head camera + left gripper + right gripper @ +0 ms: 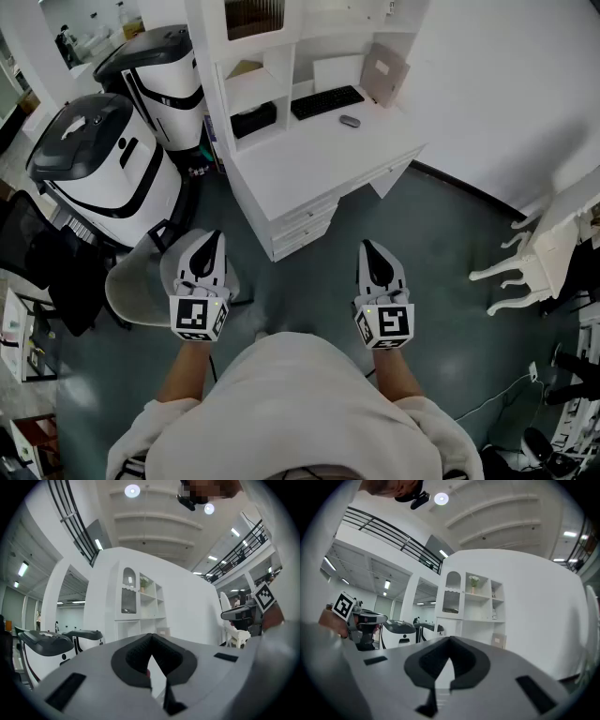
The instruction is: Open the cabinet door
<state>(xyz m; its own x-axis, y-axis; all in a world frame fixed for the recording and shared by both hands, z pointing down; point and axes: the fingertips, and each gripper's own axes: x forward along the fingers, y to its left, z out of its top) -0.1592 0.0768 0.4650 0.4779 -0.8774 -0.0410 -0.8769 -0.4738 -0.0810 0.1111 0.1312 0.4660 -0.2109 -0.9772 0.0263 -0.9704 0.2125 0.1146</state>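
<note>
A white desk (309,159) with a shelf unit on top stands ahead of me. Its upper left cabinet door (253,15) is an arched, slatted panel, and it is closed (128,595) (451,597). Both grippers are held level in front of my body, well short of the desk. My left gripper (212,244) (151,638) has its jaw tips together and holds nothing. My right gripper (369,249) (450,641) is shut and empty too. Each gripper shows at the edge of the other's view.
Two white-and-black machines (103,159) (164,66) stand left of the desk. A grey round stool (131,286) sits beside my left gripper. A keyboard (326,100) and a mouse (349,120) lie on the desk. A white chair (544,248) stands at the right.
</note>
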